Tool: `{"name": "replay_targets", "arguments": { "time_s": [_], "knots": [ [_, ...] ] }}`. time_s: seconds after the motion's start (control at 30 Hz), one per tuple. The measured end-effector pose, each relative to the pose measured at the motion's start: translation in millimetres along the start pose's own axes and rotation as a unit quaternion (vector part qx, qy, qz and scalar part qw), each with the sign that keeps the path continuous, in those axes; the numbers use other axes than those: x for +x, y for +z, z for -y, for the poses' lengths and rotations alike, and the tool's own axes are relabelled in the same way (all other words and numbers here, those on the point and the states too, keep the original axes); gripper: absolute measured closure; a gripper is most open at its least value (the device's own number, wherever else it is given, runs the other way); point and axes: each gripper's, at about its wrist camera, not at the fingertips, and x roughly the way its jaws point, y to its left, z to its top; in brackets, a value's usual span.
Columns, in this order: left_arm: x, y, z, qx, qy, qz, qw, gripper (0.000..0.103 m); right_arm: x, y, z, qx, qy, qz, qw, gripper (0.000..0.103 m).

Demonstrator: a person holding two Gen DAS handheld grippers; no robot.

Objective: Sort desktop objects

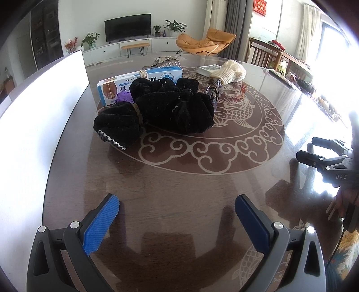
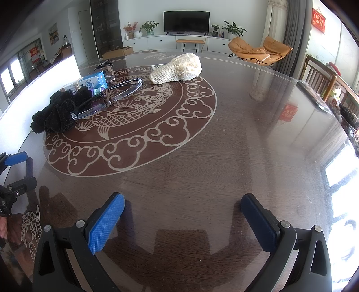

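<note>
It was a home living rm. A flat-screen TV [image 2: 184,21] stood on a long white cabinet [image 2: 170,42] at the far wall, w/ potted plants [image 2: 233,28] either side of the TV, an orange lounge chair [image 2: 260,50] right of it, grey curtains [image 2: 289,33] beyond, and the glossy fish-pattern worktop [image 2: 202,146] in front.

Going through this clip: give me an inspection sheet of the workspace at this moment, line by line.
Surface: dark glossy table with a pale fish-and-cloud inlay, strong window glare at the right.
Job's things: black cloth bundle tied with cord; blue and white box behind it; clear glasses resting against the cloth; cream knitted pouch lying partly on a small book.
Clutter: white board along the table's left edge.
Grippers: left gripper and right gripper both open, empty, low over the near table.
Cables: a thin dark cable by the right gripper.
Surroundings: television, potted plants, orange chair, wooden chairs at right.
</note>
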Motion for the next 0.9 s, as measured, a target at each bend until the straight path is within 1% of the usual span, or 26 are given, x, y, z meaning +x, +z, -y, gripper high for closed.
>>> {"name": "replay_targets", "arguments": {
  "time_s": [0.1,0.27,0.33,0.4,0.47,0.53,0.6,0.67,0.77,0.8,0.83,0.87,0.9],
  "knots": [
    [1.3,-1.0,4.2,0.012,0.018,-0.006,0.9997,0.0,-0.1,-0.1,0.2,0.0,0.0,0.0,1.0,0.0],
    [0.5,-0.5,3.8,0.008,0.02,-0.004,0.9998,0.0,0.1,0.3,0.1,0.0,0.0,-0.001,1.0,0.0],
    [0.3,-0.3,4.1,0.007,0.021,-0.004,0.9997,0.0,2.5,7.6,-2.5,0.0,0.004,-0.018,1.0,0.0],
    [0.3,-0.4,4.7,0.006,0.022,-0.004,0.9997,0.0,6.2,23.8,-8.9,0.01,0.029,-0.019,0.999,0.0],
    [0.2,-0.6,4.4,0.005,0.023,-0.004,0.9997,0.0,11.1,50.6,-21.6,0.024,0.068,-0.013,0.997,0.0],
    [0.0,-0.6,3.3,0.002,0.025,-0.003,0.9997,0.0,21.3,81.9,-38.3,0.031,0.09,-0.016,0.995,0.0],
    [0.1,-0.5,2.3,0.0,0.026,-0.003,0.9997,0.0,37.5,112.9,-58.2,0.035,0.098,-0.026,0.994,0.0],
    [0.2,-0.6,2.0,-0.001,0.026,-0.003,0.9996,0.0,55.6,137.0,-75.4,0.035,0.083,-0.036,0.995,0.001],
    [0.2,-0.5,1.3,-0.001,0.027,-0.003,0.9996,0.0,82.8,154.3,-92.9,0.035,0.064,-0.059,0.996,0.013],
    [0.1,-0.4,1.2,-0.001,0.026,-0.003,0.9996,0.0,89.9,156.2,-97.1,0.033,0.059,-0.065,0.996,0.02],
    [0.0,-0.3,1.2,-0.001,0.026,-0.003,0.9996,0.0,95.4,156.7,-100.8,0.028,0.051,-0.071,0.996,0.025],
    [0.0,-0.3,1.0,-0.001,0.026,-0.003,0.9997,0.0,94.5,157.7,-105.2,0.016,0.036,-0.061,0.997,0.029],
    [-0.1,-0.2,0.8,-0.001,0.026,-0.003,0.9997,0.0,93.9,157.5,-108.1,0.006,0.028,-0.06,0.998,0.038]
  ]
}}
